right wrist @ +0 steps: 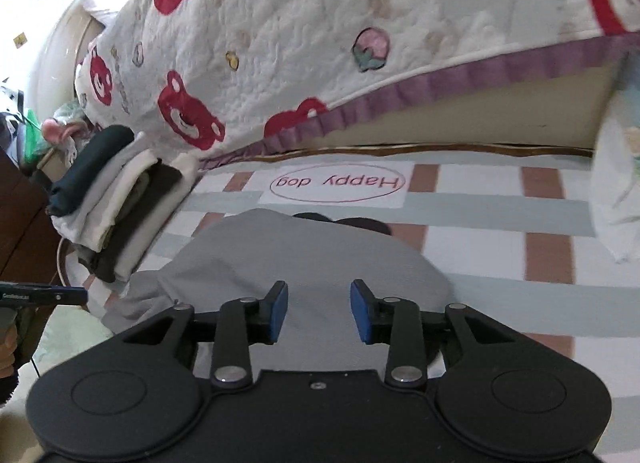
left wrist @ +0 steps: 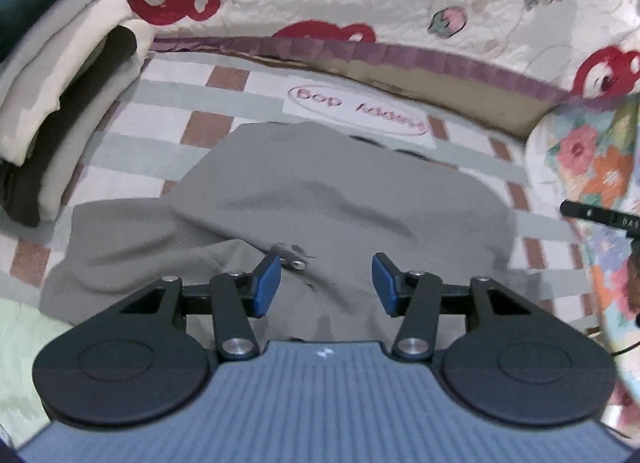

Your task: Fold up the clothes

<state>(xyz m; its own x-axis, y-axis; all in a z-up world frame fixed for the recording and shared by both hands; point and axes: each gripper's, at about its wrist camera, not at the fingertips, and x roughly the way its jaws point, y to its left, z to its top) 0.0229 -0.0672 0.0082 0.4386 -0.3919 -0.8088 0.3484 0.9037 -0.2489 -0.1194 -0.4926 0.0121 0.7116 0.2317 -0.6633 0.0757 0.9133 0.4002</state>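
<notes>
Left gripper (left wrist: pixel 325 283): blue pads (left wrist: pixel 267 285) spread apart, nothing pinched between them, hanging just above the gray garment (left wrist: pixel 320 191). Right gripper (right wrist: pixel 319 311): blue pads (right wrist: pixel 280 313) also spread apart, nothing pinched, just above the near edge of the same gray cloth (right wrist: pixel 312 259).

Under both: gray garment lying on the bed, folded over into a lumpy shape, with a flatter flap sticking out to the left in the left wrist view. Small shiny metal bit (left wrist: pixel 292 255) on the cloth, just past the left pad; too blurry to tell what kind. Something dark (right wrist: pixel 340 223) peeking out at the far edge of the gray cloth.

Below that: checked sheet (left wrist: pixel 248 103) with pale green stripes and brown squares, plus an oval with the words "Happy dog" (right wrist: pixel 336 183), just beyond the garment.

Off to the left: stack of folded clothes (left wrist: pixel 60 83), near the gray garment, dark green on top, then cream and dark brown layers.

At the back: white quilt with red bears (right wrist: pixel 280 43) and a purple trim, standing up along the far side of the sheet. Flowery cloth (left wrist: pixel 592 167) at the right edge of the left wrist view.
</notes>
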